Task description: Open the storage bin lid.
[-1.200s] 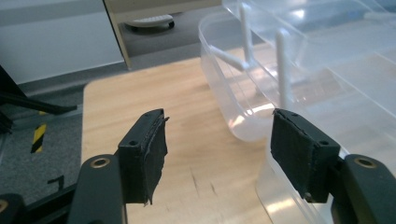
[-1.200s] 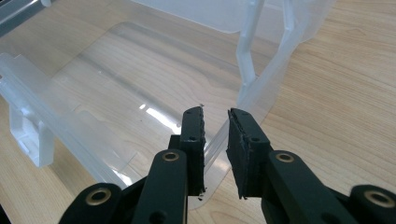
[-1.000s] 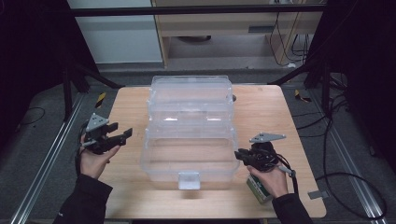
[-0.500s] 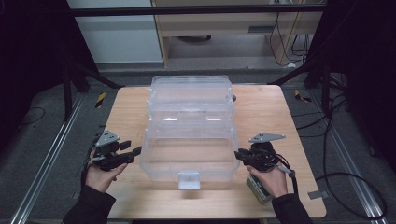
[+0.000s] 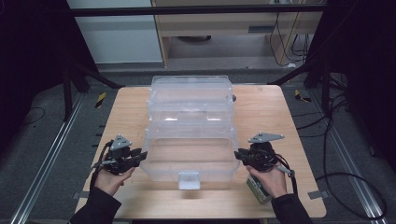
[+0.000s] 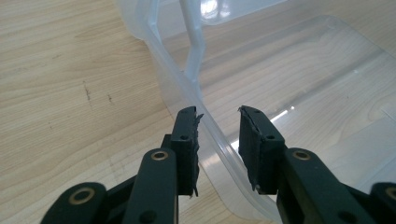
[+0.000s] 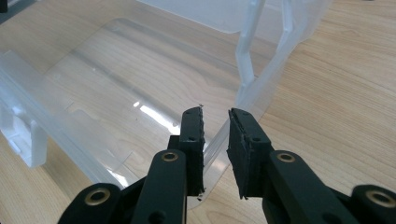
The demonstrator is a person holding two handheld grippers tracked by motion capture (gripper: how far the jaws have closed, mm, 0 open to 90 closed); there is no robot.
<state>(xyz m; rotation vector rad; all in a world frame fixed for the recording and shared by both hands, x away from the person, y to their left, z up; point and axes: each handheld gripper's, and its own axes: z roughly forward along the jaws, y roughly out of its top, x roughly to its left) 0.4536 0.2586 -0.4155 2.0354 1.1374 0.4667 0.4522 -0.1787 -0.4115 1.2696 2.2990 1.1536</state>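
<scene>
A clear plastic box (image 5: 189, 116) stands folded open in tiers on the wooden table (image 5: 126, 107), with its lowest tray nearest me. My left gripper (image 5: 142, 155) is at that tray's left edge. In the left gripper view the jaws (image 6: 218, 112) straddle the tray's rim (image 6: 161, 65). They have just been closing, and a gap still shows beside the right pad. My right gripper (image 5: 236, 154) is at the tray's right edge. In the right gripper view its jaws (image 7: 215, 112) are shut on the rim (image 7: 261, 79).
A clear latch tab (image 5: 189, 179) sticks out at the tray's front middle. A green-and-white block (image 5: 259, 189) lies under the right hand. Bare tabletop runs left and right of the box. Black frame posts and cables surround the table.
My left hand has moved right and down from beside the box to the tray's left edge, and its jaws have narrowed around the rim. The right hand has stayed put.
</scene>
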